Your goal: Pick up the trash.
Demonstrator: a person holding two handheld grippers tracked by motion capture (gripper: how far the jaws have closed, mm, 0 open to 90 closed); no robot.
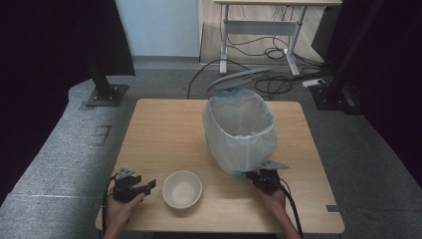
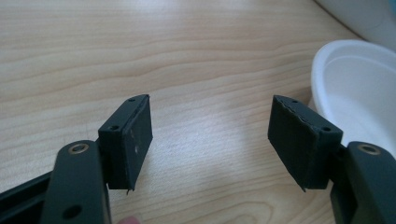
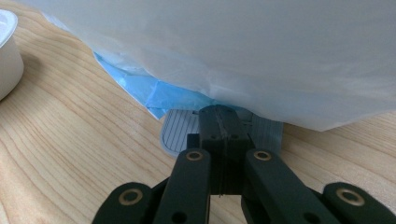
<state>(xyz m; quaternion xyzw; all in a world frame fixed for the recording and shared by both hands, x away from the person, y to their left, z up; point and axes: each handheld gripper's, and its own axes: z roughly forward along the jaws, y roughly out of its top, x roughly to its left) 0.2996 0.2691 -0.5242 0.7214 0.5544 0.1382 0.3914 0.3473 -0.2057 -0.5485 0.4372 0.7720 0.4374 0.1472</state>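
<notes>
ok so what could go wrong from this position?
1. The right hand-held gripper is shut, pressing the grey pedal of the bagged pedal bin; slipping off could drop the raised lid.
2. The left hand-held gripper is open beside the white bowl; a sideways move could nudge it.

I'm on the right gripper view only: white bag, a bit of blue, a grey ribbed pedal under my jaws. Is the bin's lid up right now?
Observer: Yes. In the high view the grey lid stands raised behind the bin, whose mouth is open.
Operator: And what's my other hand doing?
Observer: The left gripper is low over the table near its front edge, just left of the white bowl. Its jaws are wide apart with nothing between them.
</notes>
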